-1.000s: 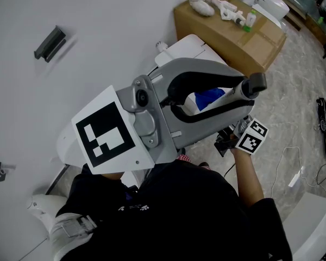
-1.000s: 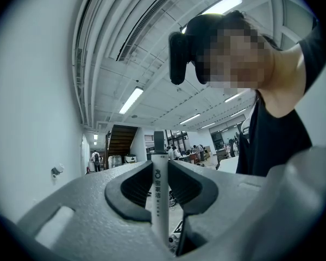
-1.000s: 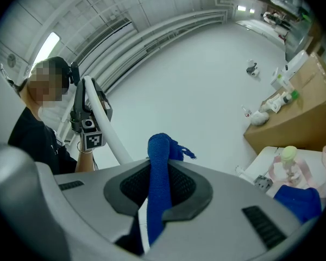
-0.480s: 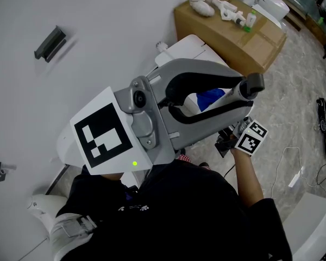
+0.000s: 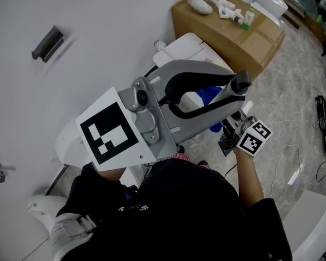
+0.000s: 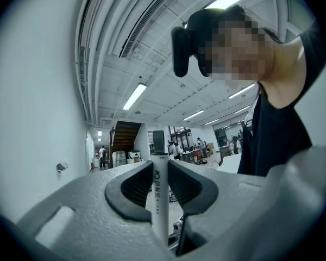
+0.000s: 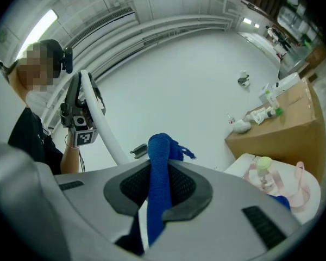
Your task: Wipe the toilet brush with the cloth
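White wall and toilet for backdrop. Nearest, left gripper clamped on the handle of the white toilet brush, raised over the bowl; just beyond, right gripper pinched shut on blue cloth (contact with handle unclear). Wiping step in hand, by the look of it: next, press cloth against handle, slide along. Farthest, cardboard box.

Toilet brush clamped between the fingers of the left gripper; cloth between those of the right gripper, to its right. Beyond both, a cardboard box against the wall carries bottles.
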{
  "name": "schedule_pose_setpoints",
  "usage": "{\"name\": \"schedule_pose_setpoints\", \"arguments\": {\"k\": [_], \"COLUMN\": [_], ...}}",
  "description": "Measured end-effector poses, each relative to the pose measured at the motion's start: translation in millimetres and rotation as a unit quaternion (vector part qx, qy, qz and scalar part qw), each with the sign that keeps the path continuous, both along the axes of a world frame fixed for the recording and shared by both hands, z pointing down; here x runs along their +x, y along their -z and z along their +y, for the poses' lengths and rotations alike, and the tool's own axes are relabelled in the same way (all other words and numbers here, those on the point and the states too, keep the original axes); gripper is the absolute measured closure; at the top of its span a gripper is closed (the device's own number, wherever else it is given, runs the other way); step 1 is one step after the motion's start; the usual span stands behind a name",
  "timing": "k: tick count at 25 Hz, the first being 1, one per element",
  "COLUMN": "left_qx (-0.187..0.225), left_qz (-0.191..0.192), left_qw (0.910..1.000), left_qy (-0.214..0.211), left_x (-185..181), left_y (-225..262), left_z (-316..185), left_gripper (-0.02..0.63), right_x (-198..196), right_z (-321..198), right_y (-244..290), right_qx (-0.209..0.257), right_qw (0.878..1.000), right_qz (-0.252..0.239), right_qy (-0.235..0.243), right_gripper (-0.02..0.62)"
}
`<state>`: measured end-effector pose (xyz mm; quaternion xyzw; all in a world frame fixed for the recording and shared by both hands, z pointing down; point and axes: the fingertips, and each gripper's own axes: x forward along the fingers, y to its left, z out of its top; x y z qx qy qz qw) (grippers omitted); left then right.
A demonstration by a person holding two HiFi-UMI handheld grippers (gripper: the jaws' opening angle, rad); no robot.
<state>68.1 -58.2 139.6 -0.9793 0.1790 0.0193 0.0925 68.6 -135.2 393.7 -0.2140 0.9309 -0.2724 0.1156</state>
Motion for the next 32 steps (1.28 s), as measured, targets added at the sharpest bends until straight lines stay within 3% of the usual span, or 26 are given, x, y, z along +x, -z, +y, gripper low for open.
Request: {"name": "schedule_pose_setpoints", "arguments": {"k": [19, 26, 32], "left_qx": [-0.041, -0.058, -0.053], "left_qz": [-0.032, -0.028, -0.057], "left_qw": [0.9974, 0.9962, 0.9951], "left_qy": [0.049, 0.058, 0.061], "left_x": [-12, -17, -18], "left_y": [-47, -62, -79], "left_z": [-22, -26, -27], "left_gripper": [0.514, 0.514, 0.514], "right_x": [34, 37, 38], "right_z": [0, 4, 10], "right_y": [62, 77, 91], "right_qx": [0.076, 0.095, 0.111], "right_qw": [0.994, 0.992, 0.99], "right_qz": [-0.009, -0.01, -0.014], "right_qy": [-0.076, -0.086, -0.084], "right_gripper": [0.534, 0.534, 0.534]}}
